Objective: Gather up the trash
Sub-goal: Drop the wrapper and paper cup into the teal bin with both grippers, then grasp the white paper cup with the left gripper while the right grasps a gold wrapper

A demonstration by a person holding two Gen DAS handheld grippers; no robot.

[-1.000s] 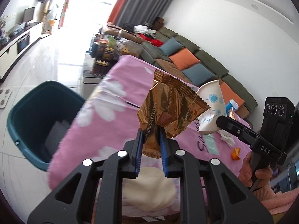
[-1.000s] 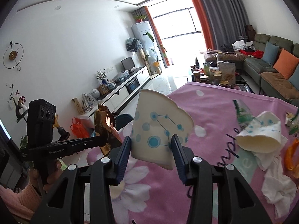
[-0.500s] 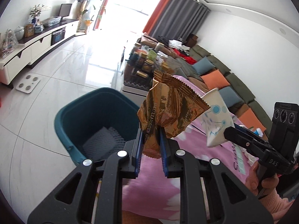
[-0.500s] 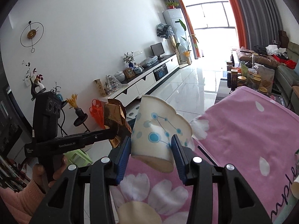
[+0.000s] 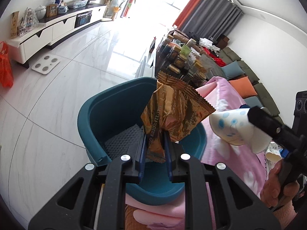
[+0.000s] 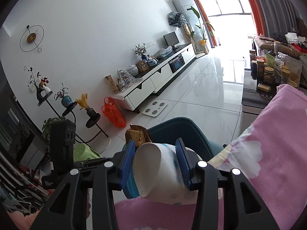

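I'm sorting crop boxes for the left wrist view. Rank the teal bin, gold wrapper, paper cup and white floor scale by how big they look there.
1. teal bin
2. gold wrapper, though it is nearer the camera
3. paper cup
4. white floor scale, which is farther off

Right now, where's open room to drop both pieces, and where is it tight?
Free: the teal bin interior, only a grey mesh liner on its floor, directly under the gold wrapper in the left gripper. Bare white floor beyond its far rim. Tight: the right gripper with the paper cup sits close beside the wrapper, over the pink blanket edge.
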